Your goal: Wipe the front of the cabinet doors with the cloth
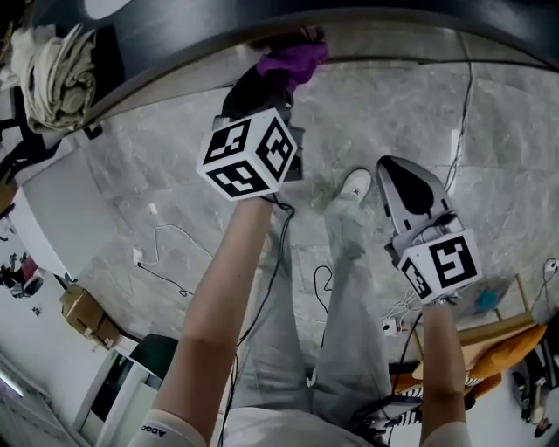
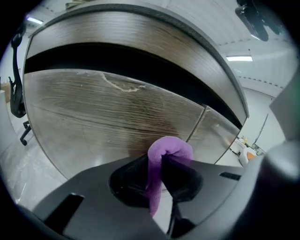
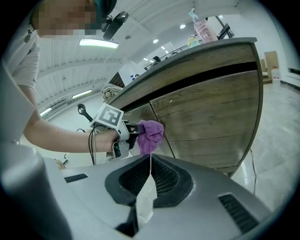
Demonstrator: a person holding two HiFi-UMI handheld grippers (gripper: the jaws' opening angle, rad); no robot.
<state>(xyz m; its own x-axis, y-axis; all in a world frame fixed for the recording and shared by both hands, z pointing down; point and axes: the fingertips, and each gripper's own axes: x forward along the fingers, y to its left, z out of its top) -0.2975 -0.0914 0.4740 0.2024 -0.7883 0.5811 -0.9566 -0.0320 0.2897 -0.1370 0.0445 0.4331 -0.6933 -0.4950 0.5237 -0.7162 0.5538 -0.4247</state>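
The purple cloth [image 2: 165, 152] is folded over and clamped between the jaws of my left gripper [image 2: 161, 174]. In the head view the left gripper [image 1: 272, 84] holds the cloth [image 1: 293, 59] up against the wood-grain cabinet front. The left gripper view shows the wooden door [image 2: 93, 112] close ahead, with the seam [image 2: 197, 124] to its neighbouring door on the right. The right gripper view shows the cloth [image 3: 150, 135] touching the cabinet door [image 3: 211, 117] near that seam. My right gripper [image 3: 150, 161] hangs back from the cabinet, shut with nothing in it, low at the right [image 1: 389, 168].
A dark countertop [image 1: 367, 17] overhangs the doors; a pink bottle [image 3: 204, 28] and bundled fabric [image 1: 54, 74] rest on it. Cables [image 1: 170, 253] trail over the marble floor. A cardboard box [image 1: 87, 316] and a wooden chair [image 1: 502, 345] stand behind. The person's legs [image 1: 341, 288] are below.
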